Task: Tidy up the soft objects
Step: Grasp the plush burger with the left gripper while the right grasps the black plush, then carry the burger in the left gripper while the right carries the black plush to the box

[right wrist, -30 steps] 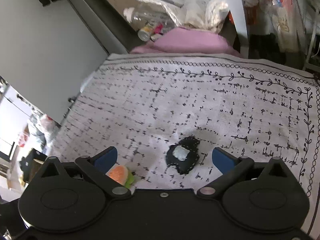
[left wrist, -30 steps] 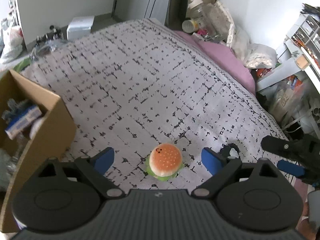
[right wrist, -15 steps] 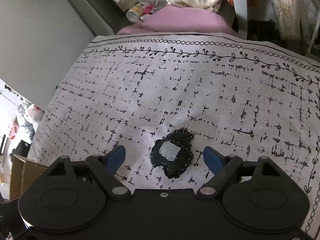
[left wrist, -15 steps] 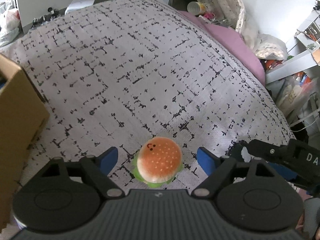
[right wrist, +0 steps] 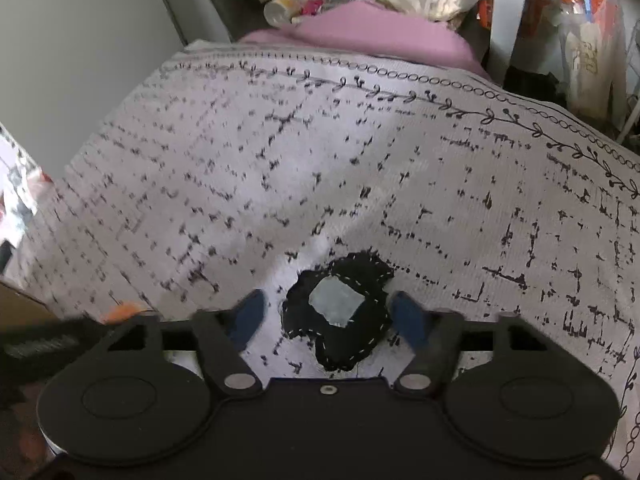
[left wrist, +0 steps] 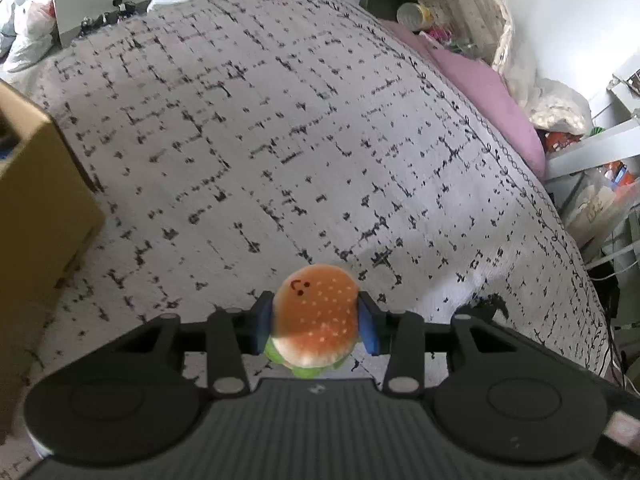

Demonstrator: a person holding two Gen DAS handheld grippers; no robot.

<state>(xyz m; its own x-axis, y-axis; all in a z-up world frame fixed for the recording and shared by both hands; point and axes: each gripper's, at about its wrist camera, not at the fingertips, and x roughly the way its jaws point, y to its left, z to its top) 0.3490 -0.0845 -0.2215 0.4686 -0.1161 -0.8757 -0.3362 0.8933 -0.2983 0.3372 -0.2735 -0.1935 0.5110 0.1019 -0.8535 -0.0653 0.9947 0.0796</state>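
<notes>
A small burger plush (left wrist: 318, 304) with an orange bun and green lettuce sits on the patterned bedspread (left wrist: 280, 140). My left gripper (left wrist: 316, 318) is closing on it, and both blue pads touch its sides. In the right wrist view a black plush (right wrist: 348, 344) with white stitching and a pale patch lies on the bedspread (right wrist: 400, 180). My right gripper (right wrist: 328, 315) straddles it with its jaws closing. The left pad still stands apart from the plush. An orange bit of the burger plush (right wrist: 120, 314) shows at the left edge.
A cardboard box (left wrist: 36, 208) stands at the bed's left side. A pink pillow (left wrist: 492, 112) lies at the far right edge, with bottles and bags (left wrist: 452, 4) behind it. White shelving and bags (left wrist: 600, 160) crowd the floor on the right.
Both grippers have come down onto the bed and narrowed their jaws. The left one now grips the burger plush; the right one's pads have drawn in beside the black plush.
</notes>
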